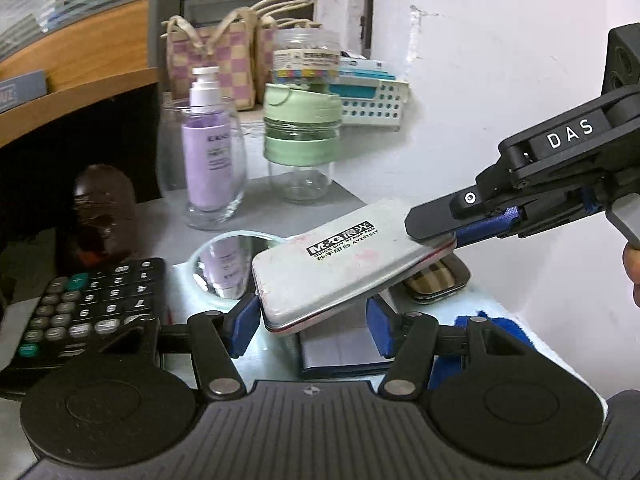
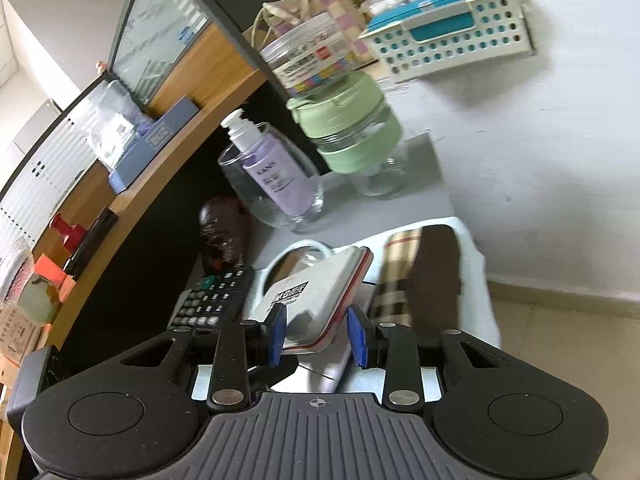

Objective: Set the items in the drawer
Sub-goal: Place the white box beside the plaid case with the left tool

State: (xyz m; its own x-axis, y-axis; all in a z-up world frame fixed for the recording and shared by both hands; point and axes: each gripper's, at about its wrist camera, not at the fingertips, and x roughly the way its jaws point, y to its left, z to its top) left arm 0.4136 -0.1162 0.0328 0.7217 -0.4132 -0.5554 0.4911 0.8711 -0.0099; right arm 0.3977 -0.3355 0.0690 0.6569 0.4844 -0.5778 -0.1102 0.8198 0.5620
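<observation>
A white M&G stamp pad tin (image 1: 340, 264) hangs tilted above the desk. In the left wrist view my right gripper (image 1: 434, 238) comes in from the right, shut on the tin's far right end, one finger on the lid and one underneath. My left gripper (image 1: 308, 326) has its blue pads against both sides of the tin's near end. In the right wrist view the tin (image 2: 316, 284) sits edge-on between the pads of my right gripper (image 2: 316, 336). No drawer can be made out.
Below the tin lie a round mirror (image 1: 232, 264), a black calculator (image 1: 80, 308), a flat notebook (image 1: 340, 352) and a checked case (image 1: 436, 280). Behind stand a glass with a purple pump bottle (image 1: 208, 160), a green-lidded jar (image 1: 300, 140) and a perforated basket (image 1: 376, 104).
</observation>
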